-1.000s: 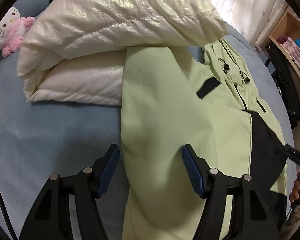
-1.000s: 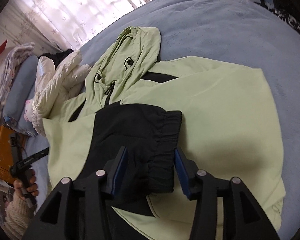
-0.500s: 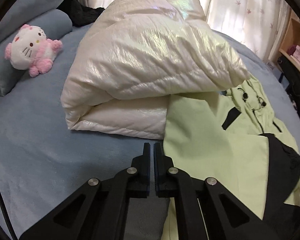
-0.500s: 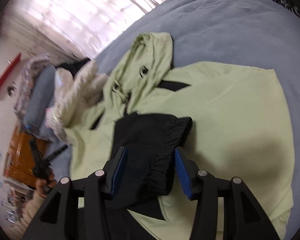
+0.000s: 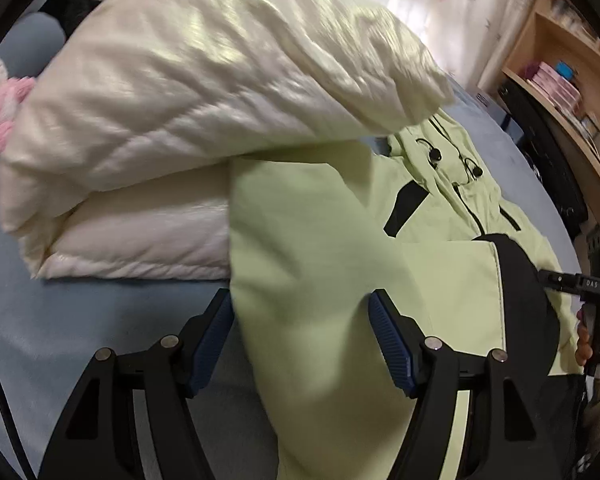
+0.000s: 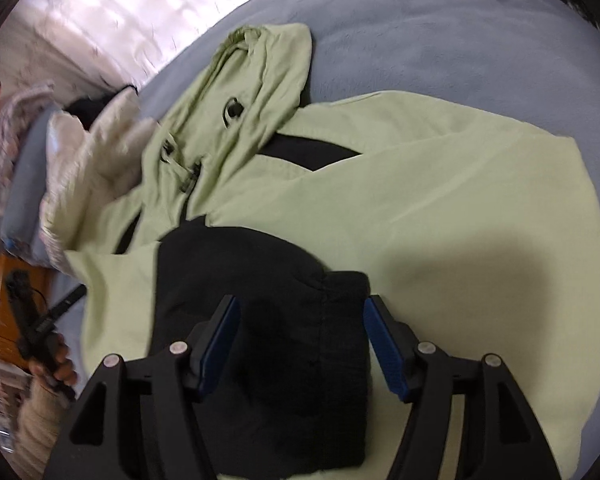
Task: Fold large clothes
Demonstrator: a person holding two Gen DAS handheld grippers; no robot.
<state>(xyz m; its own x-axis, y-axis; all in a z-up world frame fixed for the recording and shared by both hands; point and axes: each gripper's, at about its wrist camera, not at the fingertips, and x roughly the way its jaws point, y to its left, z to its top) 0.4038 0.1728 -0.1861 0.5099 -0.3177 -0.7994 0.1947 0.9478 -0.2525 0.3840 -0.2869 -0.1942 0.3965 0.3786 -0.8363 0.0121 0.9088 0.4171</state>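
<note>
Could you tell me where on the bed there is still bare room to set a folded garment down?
Free: blue bed cover beyond the green jacket's hood, and the strip in front of the cream puffer coat, left of the jacket. Crowded: the coat overlaps the jacket; a plush toy sits beside it.

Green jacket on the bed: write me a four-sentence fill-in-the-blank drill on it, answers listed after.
1. The jacket lies on a ____ blanket.
2. The cuff between the right gripper pads is coloured ____.
3. Beside the jacket lies a folded puffy coat coloured ____.
4. The left gripper straddles the jacket's ____ part.

Answers: blue; black; cream; green
</note>
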